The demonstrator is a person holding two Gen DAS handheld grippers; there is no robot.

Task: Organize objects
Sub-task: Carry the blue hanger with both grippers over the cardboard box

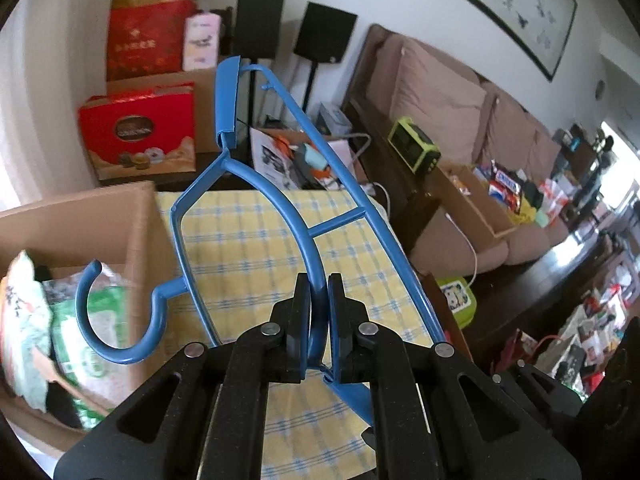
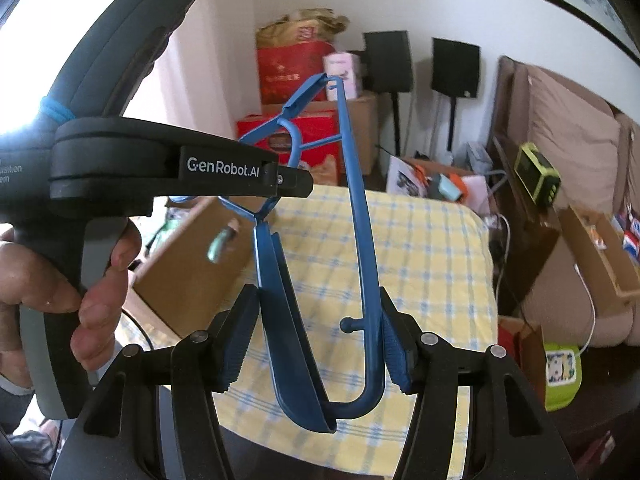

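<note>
Blue hanger (image 1: pixel 256 184) held up in air above yellow checked table (image 1: pixel 248 240), not yet stowed. Left tool (image 1: pixel 319 284) pinched tight on curved inner bar; right tool (image 2: pixel 316 316) wide apart w/ hanger end between fingers, bottom bar against right pad, no grip. Cardboard box (image 1: pixel 100 216) w/ bags just beside table, likely destination. Cluttered living rm: sofa (image 1: pixel 440 92), speakers, red gift boxes.

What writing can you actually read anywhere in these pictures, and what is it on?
"GenRobot.AI": on the left gripper, seen from the right wrist.
Partial white letters on its handle: cut off.
Red boxes: oval logo and gold characters too blurred.
Snack packets: too small.
</note>
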